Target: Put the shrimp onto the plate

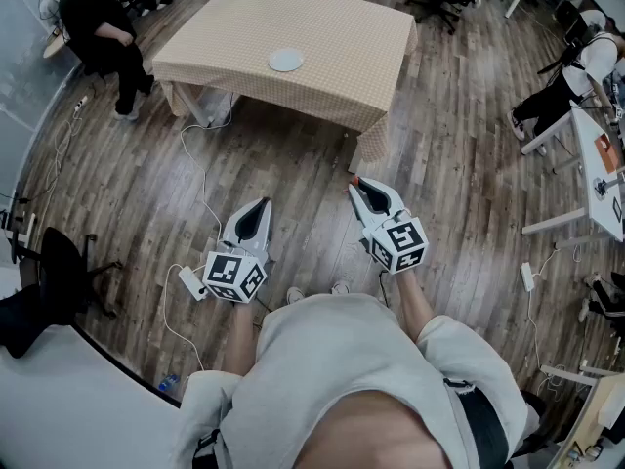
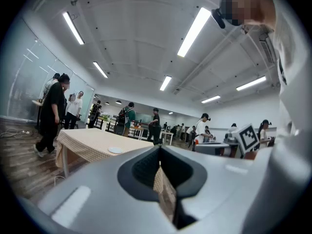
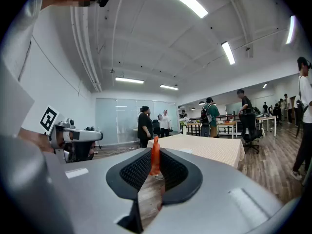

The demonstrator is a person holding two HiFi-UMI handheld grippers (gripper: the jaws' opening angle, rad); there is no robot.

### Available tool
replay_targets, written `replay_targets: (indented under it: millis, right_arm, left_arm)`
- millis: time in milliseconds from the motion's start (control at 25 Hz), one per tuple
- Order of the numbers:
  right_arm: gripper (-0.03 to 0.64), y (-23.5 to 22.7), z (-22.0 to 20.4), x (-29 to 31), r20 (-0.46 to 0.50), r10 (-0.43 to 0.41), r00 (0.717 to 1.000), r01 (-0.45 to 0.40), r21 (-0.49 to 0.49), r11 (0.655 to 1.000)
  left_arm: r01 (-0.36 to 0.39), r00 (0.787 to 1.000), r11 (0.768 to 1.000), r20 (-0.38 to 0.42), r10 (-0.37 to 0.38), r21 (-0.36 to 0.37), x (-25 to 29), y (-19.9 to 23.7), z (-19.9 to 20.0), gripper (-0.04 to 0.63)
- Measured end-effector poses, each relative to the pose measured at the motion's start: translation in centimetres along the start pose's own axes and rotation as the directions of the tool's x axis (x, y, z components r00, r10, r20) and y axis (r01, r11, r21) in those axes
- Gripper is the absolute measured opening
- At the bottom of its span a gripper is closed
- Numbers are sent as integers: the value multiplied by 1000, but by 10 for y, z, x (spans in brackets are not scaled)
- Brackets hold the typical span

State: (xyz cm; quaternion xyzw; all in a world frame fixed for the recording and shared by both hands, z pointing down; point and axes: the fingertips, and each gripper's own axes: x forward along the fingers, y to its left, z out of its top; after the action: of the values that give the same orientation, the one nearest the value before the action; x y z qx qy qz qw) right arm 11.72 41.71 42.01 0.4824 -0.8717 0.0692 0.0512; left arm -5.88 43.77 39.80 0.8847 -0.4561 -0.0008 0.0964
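Observation:
An orange shrimp [image 3: 155,156] stands upright, pinched between the tips of my right gripper [image 3: 155,161]. In the head view the shrimp [image 1: 355,180] shows as a small red bit at that gripper's [image 1: 358,184] nose, held over the wood floor short of the table. The white plate [image 1: 285,60] lies near the middle of the table [image 1: 337,22] with the beige checked cloth, well ahead of both grippers. It also appears as a small plate [image 2: 115,150] in the left gripper view. My left gripper [image 1: 261,204] hangs beside the right one, shut, with nothing in it.
Cables and a power strip [image 1: 190,281] lie on the floor by my left gripper. A black office chair [image 1: 59,267] stands at the left. People sit at the far left [image 1: 103,37] and at desks on the right [image 1: 576,76].

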Motion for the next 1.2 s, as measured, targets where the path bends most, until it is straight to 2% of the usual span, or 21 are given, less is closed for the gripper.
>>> replay_targets:
  millis: [400,720,920,1200]
  right_arm:
    - [52,-10,5,-6,19,21,1000,-21,11,1000]
    - [52,-41,0,-19,21,23,1000,-24,27,999]
    - [52,-62,-5,-25,17,32,999,-32,28,999]
    - [52,-84,-13,-29,14,48,999,-48,40,998]
  left_arm:
    - [23,1000,1000,-4,-23,9,17,-9,1,11]
    - [40,998,999,-42,-39,34,40,-32,-6,11]
    - [27,998,999,-55,-24,46,56,-38,-8,11]
    - [31,996,999,-84,-29,22,76,-58,-29,11]
